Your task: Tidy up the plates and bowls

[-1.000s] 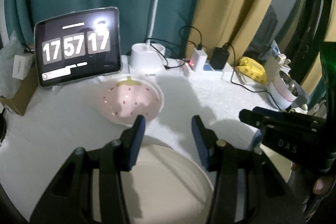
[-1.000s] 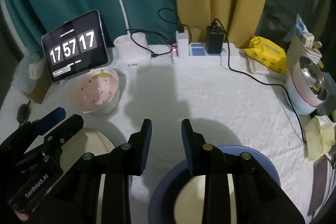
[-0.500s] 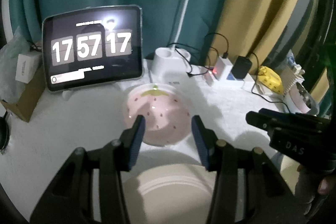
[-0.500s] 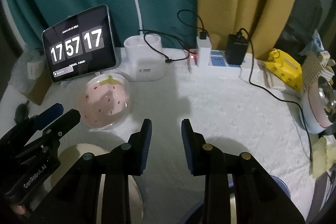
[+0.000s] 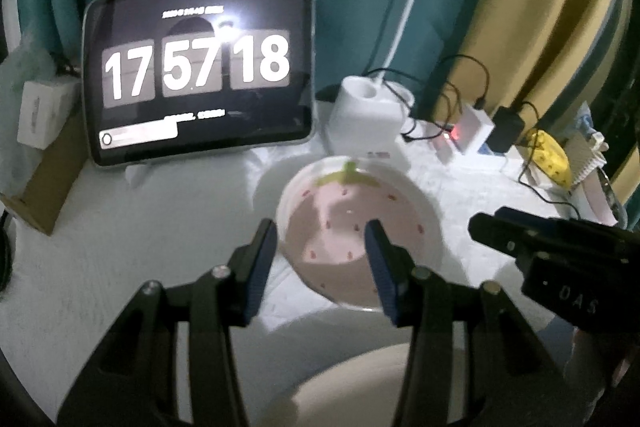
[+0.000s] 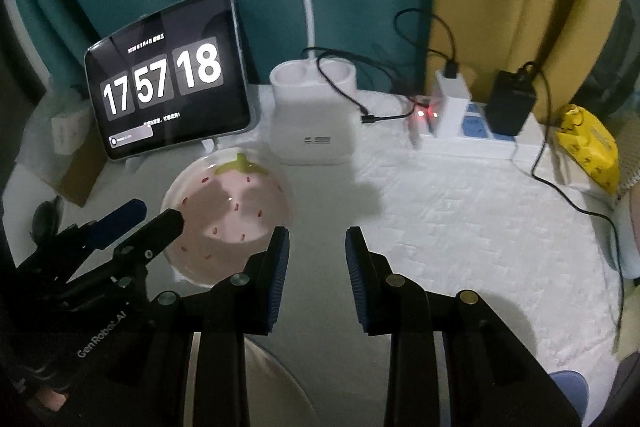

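- The strawberry bowl (image 5: 352,227) sat far-left on the white cloth (image 6: 460,227), near the tablet (image 5: 200,75).
- The left gripper (image 5: 320,247) was parted and empty, seemingly approaching the bowl.
- The right gripper (image 6: 316,255) was likewise released.
- Next: straddle the bowl's rim, then clench.

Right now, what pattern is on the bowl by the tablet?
Strawberry: the bowl is pink inside with red seed marks and a green leaf top, white rim. Clearest in the right wrist view.
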{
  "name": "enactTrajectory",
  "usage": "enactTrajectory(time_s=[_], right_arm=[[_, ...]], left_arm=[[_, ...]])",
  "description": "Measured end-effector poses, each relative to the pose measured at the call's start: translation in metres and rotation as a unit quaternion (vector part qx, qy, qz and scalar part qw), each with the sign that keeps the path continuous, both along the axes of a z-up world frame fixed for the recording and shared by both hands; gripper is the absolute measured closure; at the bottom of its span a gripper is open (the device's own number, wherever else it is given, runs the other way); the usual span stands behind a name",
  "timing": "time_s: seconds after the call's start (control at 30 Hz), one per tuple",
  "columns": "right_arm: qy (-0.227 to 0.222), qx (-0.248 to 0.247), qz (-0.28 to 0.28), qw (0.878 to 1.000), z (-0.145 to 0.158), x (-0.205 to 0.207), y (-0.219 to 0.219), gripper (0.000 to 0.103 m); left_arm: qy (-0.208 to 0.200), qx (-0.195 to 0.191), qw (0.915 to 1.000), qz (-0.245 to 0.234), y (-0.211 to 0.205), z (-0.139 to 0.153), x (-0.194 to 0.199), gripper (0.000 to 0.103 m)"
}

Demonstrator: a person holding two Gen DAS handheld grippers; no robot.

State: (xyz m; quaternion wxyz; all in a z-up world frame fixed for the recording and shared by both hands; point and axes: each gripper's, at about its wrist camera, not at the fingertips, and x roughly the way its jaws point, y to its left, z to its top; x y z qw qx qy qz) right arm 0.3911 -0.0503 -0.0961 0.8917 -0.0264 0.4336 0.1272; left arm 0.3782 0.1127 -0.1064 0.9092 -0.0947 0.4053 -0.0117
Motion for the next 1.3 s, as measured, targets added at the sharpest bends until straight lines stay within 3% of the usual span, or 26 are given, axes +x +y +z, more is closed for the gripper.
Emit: enactTrajectory(time_s=[0.7,1.07,1.2,1.3], right_arm=[[0.037,-0.027,-0.004,0.999,-0.047,0.031,0.031,0.073],[0.046,-0.027,-0.003,0.999,-0.055,0.038,0.033,0.073],[0.05,-0.022,0.005,0.999,-0.057,0.039,0.036,0.083],[0.046,-0.024,0.008,0.999,-0.057,0.039,0.038,0.084]], left_arm=[[0.059,0.002,0.9981,0.016,0.012,-0.034,0.028,0.056],[0.073,0.014,0.9972,0.01,0.006,-0.041,0.036,0.056],[0.069,0.015,0.9974,0.008,0.005,-0.04,0.037,0.057],[0.065,0.016,0.9978,0.0,0.004,-0.039,0.036,0.062]])
